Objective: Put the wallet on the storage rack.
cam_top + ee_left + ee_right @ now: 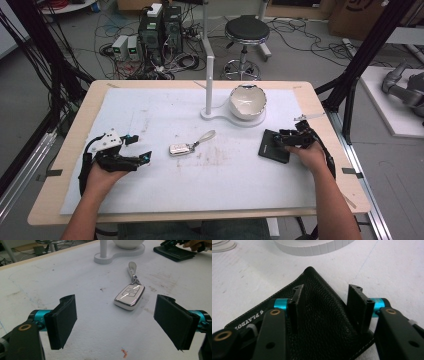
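Note:
A silver-white car key fob (179, 148) with a grey strap lies on the white mat, just right of my left gripper (141, 148). In the left gripper view the fob (130, 297) sits ahead of the wide-open left gripper (116, 320), nothing between its pads. A black leather wallet (272, 146) lies at the right. My right gripper (281, 139) is at the wallet's near-right edge. In the right gripper view the wallet (319, 290) tents up between the jaws, and the right gripper (328, 298) is closed on that raised fold.
A white bowl (247, 101) rests on a white stand base (215, 116) with an upright post (210, 75) at the back centre of the mat. The wooden table edge (75, 130) frames the mat. A stool and cables stand on the floor beyond.

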### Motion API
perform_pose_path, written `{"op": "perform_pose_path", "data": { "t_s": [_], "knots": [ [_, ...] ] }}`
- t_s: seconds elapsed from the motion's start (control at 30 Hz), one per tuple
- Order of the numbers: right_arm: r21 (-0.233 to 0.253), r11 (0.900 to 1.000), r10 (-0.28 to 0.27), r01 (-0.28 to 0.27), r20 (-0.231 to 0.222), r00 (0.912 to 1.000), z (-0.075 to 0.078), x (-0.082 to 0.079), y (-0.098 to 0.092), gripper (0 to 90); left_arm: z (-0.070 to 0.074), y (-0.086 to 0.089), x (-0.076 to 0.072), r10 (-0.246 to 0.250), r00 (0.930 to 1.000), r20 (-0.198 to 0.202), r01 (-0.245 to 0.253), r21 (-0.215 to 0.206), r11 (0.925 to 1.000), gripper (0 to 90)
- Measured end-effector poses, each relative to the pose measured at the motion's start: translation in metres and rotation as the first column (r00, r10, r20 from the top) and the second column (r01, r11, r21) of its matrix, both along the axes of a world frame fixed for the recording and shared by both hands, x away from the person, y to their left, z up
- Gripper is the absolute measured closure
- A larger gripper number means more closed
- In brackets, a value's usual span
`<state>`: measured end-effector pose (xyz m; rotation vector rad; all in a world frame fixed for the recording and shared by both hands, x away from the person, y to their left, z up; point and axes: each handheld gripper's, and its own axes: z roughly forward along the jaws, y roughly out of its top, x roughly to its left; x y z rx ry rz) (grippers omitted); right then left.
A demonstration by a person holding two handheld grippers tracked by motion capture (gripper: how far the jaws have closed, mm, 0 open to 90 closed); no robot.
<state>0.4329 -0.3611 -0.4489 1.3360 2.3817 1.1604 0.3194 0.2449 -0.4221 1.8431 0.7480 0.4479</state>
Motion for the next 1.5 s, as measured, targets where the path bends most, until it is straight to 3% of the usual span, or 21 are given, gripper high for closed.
{"op": "perform_pose_path", "data": {
  "t_s": [0.17, 0.2, 0.37, 0.73, 0.83, 1.1, 1.27, 1.37, 1.4, 1.5],
  "knots": [
    [-0.001, 1.0, 0.004, -0.004, -0.002, 1.0, 0.002, -0.002, -0.002, 64.1, 0.0, 0.0, 0.0, 0.001, 1.0, -0.001, -0.001, 0.0, 1.0, 18.7],
    [-0.026, 0.999, 0.02, -0.02, 0.029, 0.9994, 0.004, -0.005, -0.002, 72.5, 0.0, 0.0, 0.0, 0.003, 1.0, 0.0, -0.003, -0.001, 1.0, 18.7],
    [-0.065, 0.998, 0.032, -0.027, 0.081, 0.9962, 0.005, -0.011, -0.002, 81.3, 0.0, -0.001, 0.0, 0.0, 1.0, -0.001, 0.0, 0.004, 1.0, 18.7],
    [0.012, 1.0, -0.019, 0.019, 0.063, 0.9978, 0.008, -0.012, -0.009, 84.4, 0.0, -0.001, 0.0, 0.001, 1.0, -0.001, -0.001, 0.01, 0.9999, 18.7],
    [0.032, 0.999, -0.034, 0.03, 0.112, 0.9931, 0.019, -0.018, -0.011, 84.6, 0.0, -0.001, 0.0, -0.002, 1.0, 0.0, 0.002, 0.004, 1.0, 18.7],
    [0.049, 0.998, -0.035, 0.027, 0.183, 0.9825, 0.042, -0.026, -0.008, 84.8, 0.003, -0.001, -0.001, -0.002, 0.9999, 0.011, 0.002, -0.005, 1.0, 18.7],
    [0.069, 0.997, -0.033, 0.016, 0.252, 0.9672, 0.069, -0.031, -0.001, 85.0, 0.005, 0.0, -0.002, -0.002, 0.9999, 0.017, 0.002, -0.015, 0.9999, 18.7],
    [0.074, 0.997, -0.034, 0.015, 0.268, 0.9628, 0.078, -0.032, 0.001, 85.0, 0.006, 0.001, -0.002, 0.001, 0.9997, 0.023, -0.001, -0.023, 0.9997, 18.7],
    [0.083, 0.996, -0.04, 0.016, 0.294, 0.9549, 0.087, -0.034, 0.003, 85.0, 0.006, 0.002, -0.002, 0.004, 0.9997, 0.023, -0.003, -0.027, 0.9996, 18.7],
    [0.093, 0.996, -0.042, 0.014, 0.307, 0.9506, 0.096, -0.035, 0.004, 85.0, 0.007, 0.003, -0.002, 0.004, 0.9996, 0.027, -0.003, -0.03, 0.9995, 18.6]
  ]
}}
